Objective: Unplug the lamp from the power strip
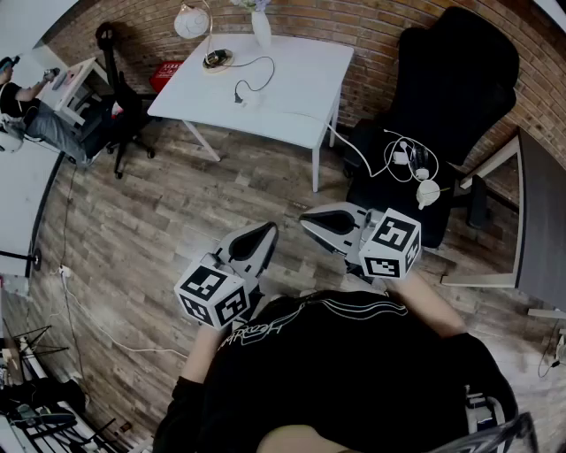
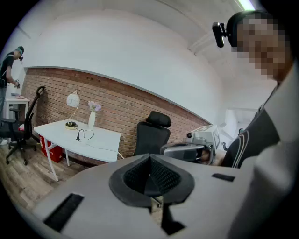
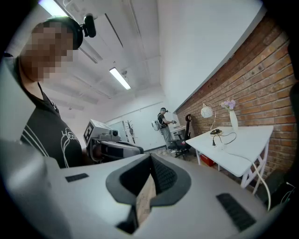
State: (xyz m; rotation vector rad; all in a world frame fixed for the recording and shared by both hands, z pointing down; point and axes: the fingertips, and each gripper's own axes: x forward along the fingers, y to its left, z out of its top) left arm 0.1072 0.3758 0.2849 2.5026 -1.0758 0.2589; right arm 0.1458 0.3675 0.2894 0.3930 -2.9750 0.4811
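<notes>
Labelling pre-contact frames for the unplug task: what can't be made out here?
Plug and power strip on the white table: too small in every view to tell whether it is seated.
White items on the black chair: too small to identify, head view.
Person at far left: cut off by the head view's left edge.

Office-type workroom. A red brick wall (image 1: 371,26) backs a white desk (image 1: 292,88) carrying a globe lamp (image 1: 190,22). A black high-backed swivel chair (image 1: 451,97) stands near it on the wood-plank floor (image 1: 159,221). A ceiling strip light (image 3: 120,78) runs overhead. A second person (image 3: 163,122) stands at another desk (image 1: 75,84), which has its own wheeled chair (image 1: 119,97).
</notes>
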